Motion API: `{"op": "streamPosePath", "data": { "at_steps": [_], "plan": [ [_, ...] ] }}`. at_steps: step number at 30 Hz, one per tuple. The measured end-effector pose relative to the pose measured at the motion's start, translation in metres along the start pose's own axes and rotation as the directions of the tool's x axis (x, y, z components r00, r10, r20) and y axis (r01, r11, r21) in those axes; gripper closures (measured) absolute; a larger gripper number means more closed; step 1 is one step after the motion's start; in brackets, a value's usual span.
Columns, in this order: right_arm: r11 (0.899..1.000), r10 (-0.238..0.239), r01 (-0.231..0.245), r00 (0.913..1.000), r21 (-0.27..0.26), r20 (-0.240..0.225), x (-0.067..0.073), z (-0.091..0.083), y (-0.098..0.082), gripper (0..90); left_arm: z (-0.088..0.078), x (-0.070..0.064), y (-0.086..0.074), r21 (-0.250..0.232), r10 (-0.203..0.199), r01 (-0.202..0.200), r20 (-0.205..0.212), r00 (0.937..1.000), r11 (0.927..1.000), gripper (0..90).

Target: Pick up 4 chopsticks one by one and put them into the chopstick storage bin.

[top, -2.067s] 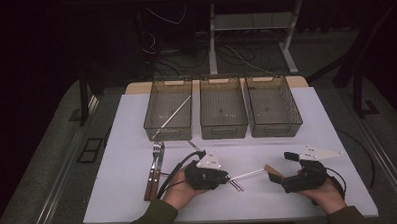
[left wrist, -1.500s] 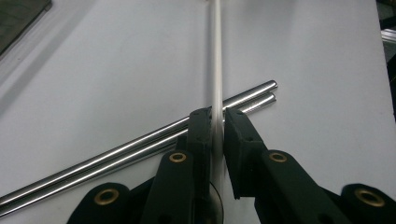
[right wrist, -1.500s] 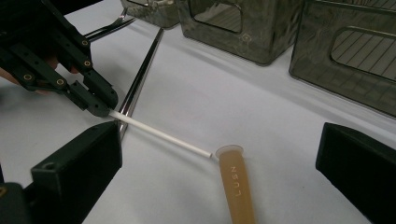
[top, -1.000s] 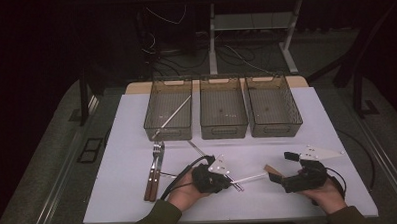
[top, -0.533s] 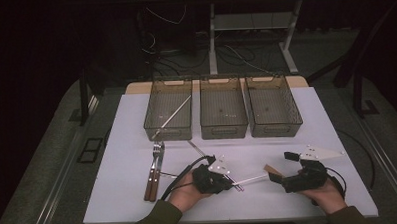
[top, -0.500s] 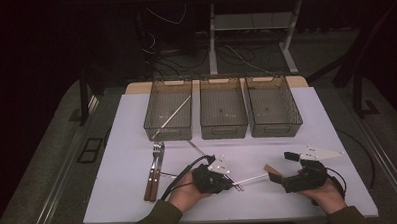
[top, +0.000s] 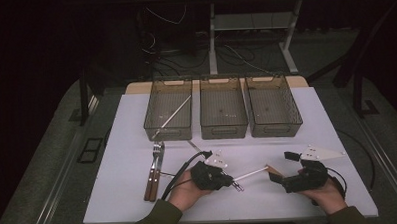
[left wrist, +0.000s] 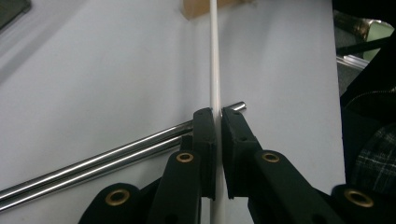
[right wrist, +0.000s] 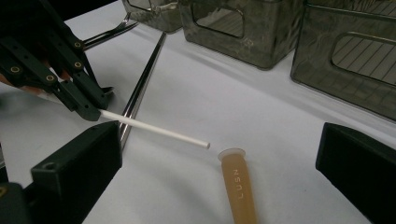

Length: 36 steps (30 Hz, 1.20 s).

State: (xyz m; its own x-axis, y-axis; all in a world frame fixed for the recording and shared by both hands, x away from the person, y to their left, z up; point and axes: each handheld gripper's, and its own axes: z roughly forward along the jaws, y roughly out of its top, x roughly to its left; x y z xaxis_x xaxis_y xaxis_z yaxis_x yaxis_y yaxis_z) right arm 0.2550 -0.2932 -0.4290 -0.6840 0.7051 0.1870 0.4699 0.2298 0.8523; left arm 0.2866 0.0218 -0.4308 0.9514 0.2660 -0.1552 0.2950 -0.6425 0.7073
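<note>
Two grippers work near the front edge of the white surface point(top: 137, 124). The left gripper point(left wrist: 217, 116) is clamped on a thin white stick point(left wrist: 215, 56), pinched near one end so most of its length juts free toward the right gripper point(top: 277, 167), prob. so the far tip can be aimed. In the right gripper view the stick's tip sits just short of the open mouth of a small amber tube point(right wrist: 240, 189) lying on the surface betw. that gripper's jaws, which stand wide apart w/ nothing touching them; tip & mouth are close but apart. My read: the stick is meant for the tube, or the tube is about to be picked up to meet it. Beside the left gripper lie two metal rods point(left wrist: 93, 163), side by side, the stick crossing just over their ends. Along the back edge are three smoky plastic bins point(top: 223, 108) in a row; the left one holds a long thin rod leaning corner to corner. A fork and a wood-handled utensil point(top: 154, 171) lie toward the front-left corner, parked clear of the work.
</note>
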Motion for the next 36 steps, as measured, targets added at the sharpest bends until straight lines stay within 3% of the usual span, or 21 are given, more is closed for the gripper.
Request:
{"op": "streamPosePath", "data": {
  "at_steps": [11,23,36],
  "plan": [
    [1.000,-0.006,0.006,1.0000,0.010,-0.002,0.000,0.001,0.000,0.7,-0.020,0.008,0.003,-0.036,-0.054,0.052,-0.051,0.9972,0.9980,84.8],
    [1.000,-0.006,0.006,1.0000,0.016,-0.002,0.001,0.002,-0.001,0.7,-0.045,0.021,-0.008,-0.075,-0.090,0.084,-0.076,0.9930,0.9937,84.7],
    [1.000,-0.007,0.007,1.0000,0.015,-0.001,0.001,0.002,-0.001,0.7,-0.079,0.037,-0.022,-0.148,-0.150,0.132,-0.121,0.9813,0.9802,84.7]
  ]
}}
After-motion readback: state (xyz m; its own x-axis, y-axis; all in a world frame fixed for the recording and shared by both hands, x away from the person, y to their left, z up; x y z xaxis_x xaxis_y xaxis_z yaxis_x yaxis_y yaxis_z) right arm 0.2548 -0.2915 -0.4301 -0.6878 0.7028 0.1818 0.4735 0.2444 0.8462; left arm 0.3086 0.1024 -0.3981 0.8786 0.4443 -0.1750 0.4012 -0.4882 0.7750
